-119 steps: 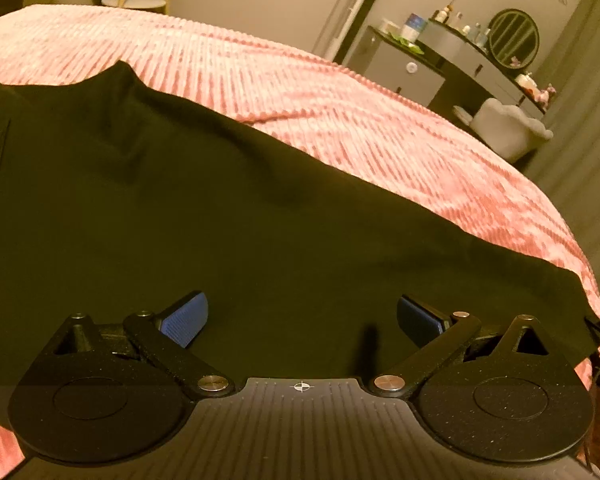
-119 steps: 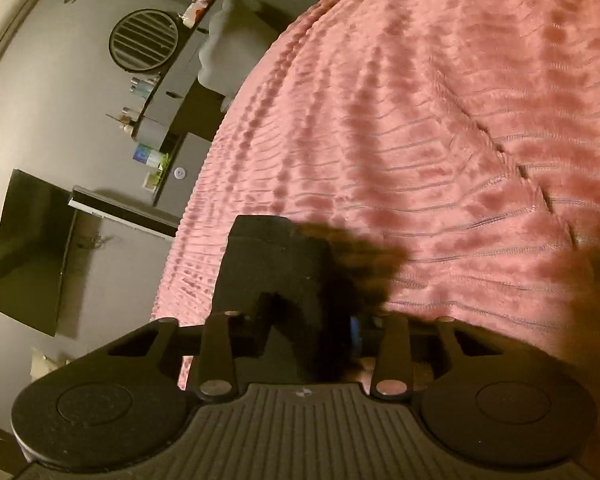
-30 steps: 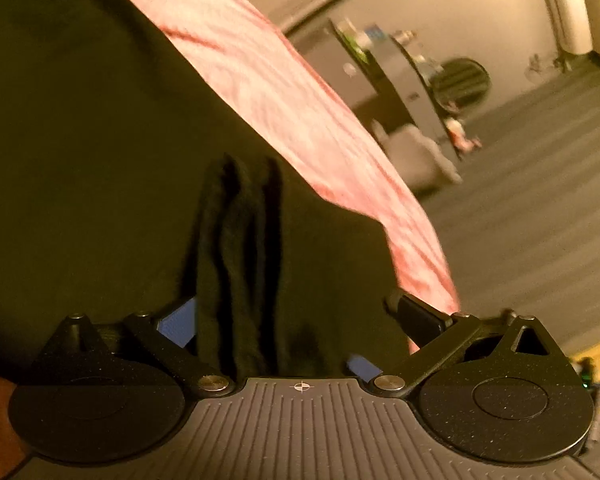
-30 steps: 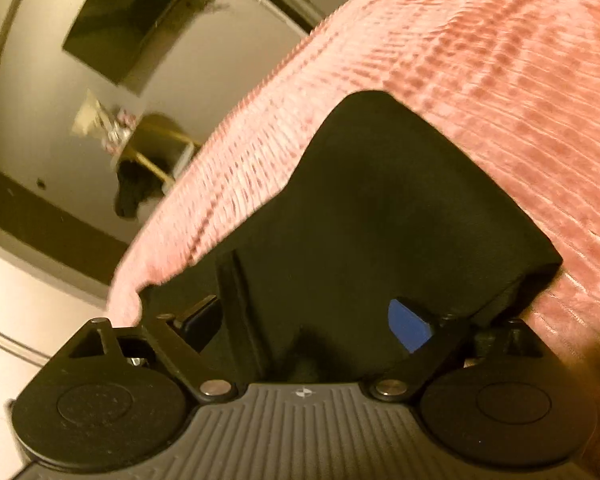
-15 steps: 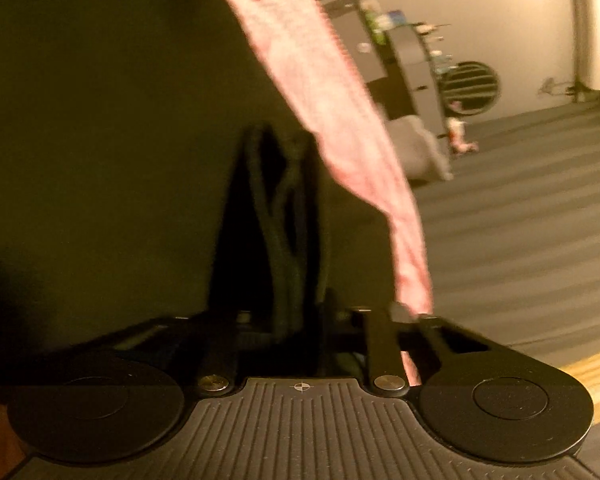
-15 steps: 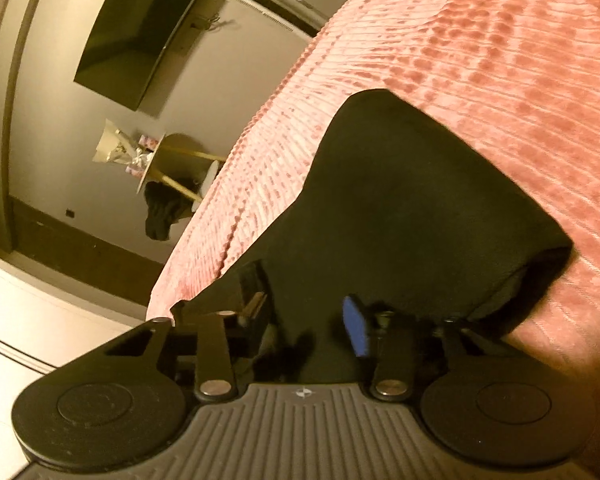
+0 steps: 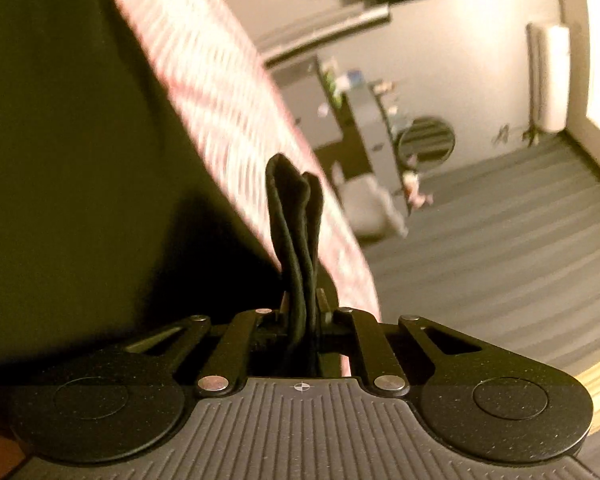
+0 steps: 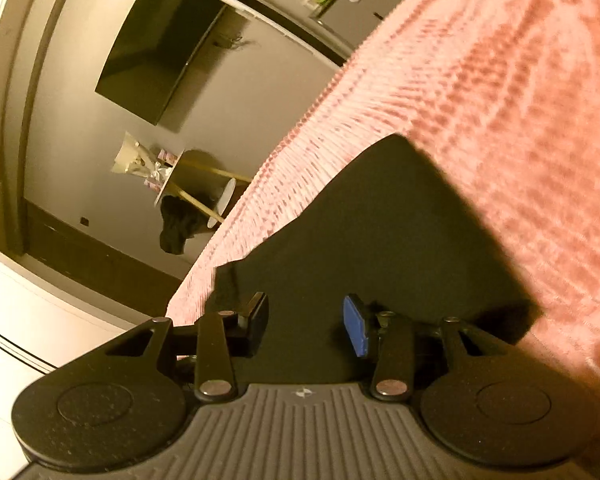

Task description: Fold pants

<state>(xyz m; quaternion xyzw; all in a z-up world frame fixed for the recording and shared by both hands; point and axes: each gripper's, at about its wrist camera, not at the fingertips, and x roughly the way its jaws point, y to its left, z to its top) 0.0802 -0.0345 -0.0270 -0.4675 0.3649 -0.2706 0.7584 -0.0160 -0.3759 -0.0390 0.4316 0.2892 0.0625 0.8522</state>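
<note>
The black pants (image 7: 68, 160) lie on a pink ribbed bedspread (image 7: 216, 80). My left gripper (image 7: 302, 312) is shut on a bunched fold of the pants' edge (image 7: 296, 216), which stands up between the fingers near the bed's edge. In the right wrist view the pants (image 8: 380, 232) spread over the bedspread (image 8: 500, 80). My right gripper (image 8: 306, 324) is part-way open over the black cloth, blue pad (image 8: 356, 330) showing, with nothing pinched between the fingers.
A grey dresser with a round mirror (image 7: 426, 142) and small items stands past the bed's edge. A wall TV (image 8: 160, 44), a small round side table (image 8: 188, 192) with dark clothing hanging, and a striped grey floor (image 7: 500, 260) lie around the bed.
My left gripper has closed on the bunched pants fold and swung towards the bed's edge. My right gripper's fingers have opened wider than half a second ago.
</note>
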